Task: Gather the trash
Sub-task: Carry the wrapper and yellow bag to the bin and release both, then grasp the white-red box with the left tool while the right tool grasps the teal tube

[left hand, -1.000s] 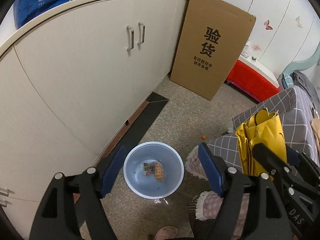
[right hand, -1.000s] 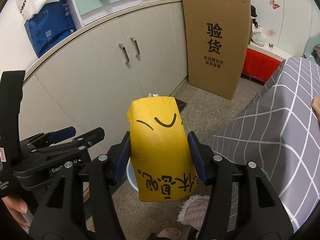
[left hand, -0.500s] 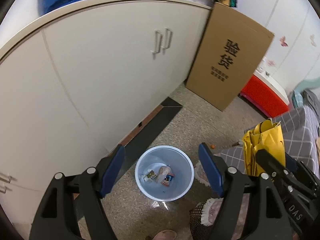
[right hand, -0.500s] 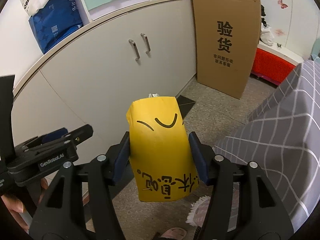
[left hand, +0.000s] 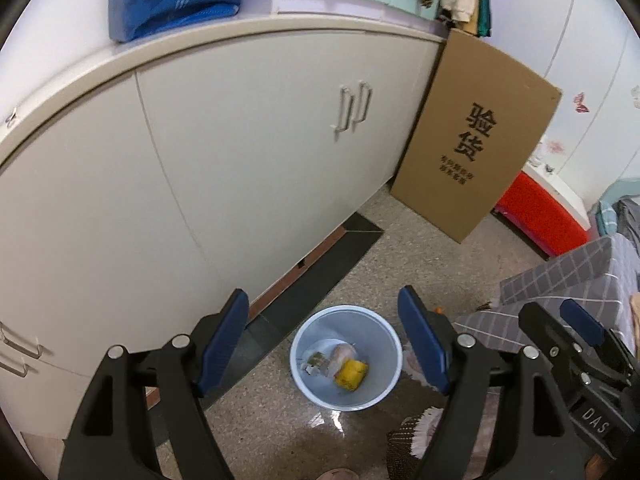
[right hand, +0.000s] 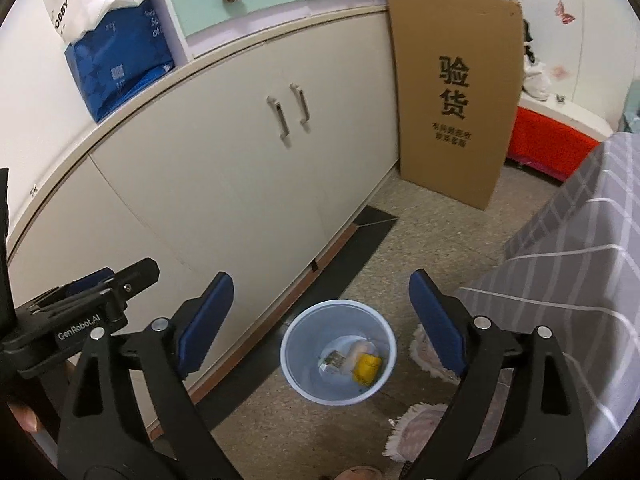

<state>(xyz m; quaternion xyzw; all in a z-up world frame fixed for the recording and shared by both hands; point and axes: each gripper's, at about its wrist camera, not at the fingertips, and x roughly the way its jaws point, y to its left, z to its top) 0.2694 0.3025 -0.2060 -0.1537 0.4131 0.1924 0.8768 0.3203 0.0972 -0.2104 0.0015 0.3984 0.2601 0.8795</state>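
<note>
A pale blue bin (left hand: 308, 348) (right hand: 296, 344) stands on the speckled floor below both grippers. Inside it lie the yellow paper bag (left hand: 351, 373) (right hand: 367, 367), crumpled small, a pinkish wrapper (left hand: 341, 354) and another small packet (right hand: 333, 361). My right gripper (right hand: 320, 312) hangs above the bin with its jaws opening wide and nothing between them. My left gripper (left hand: 322, 326) is open and empty too, above the bin's left side. In the left wrist view the right gripper (left hand: 560, 332) shows at the right edge; in the right wrist view the left gripper (right hand: 116, 280) shows at the left.
Cream cabinets (left hand: 248, 152) run along the left. A tall cardboard box (left hand: 476, 136) leans at their far end, with a red box (left hand: 540, 216) beyond. A grey checked cloth (right hand: 580, 264) covers furniture on the right. Fluffy slippers (right hand: 424, 352) lie beside the bin.
The right gripper opened and the yellow bag dropped from its jaws into the bin. The left gripper rose and drew back, so the bin looks smaller.
</note>
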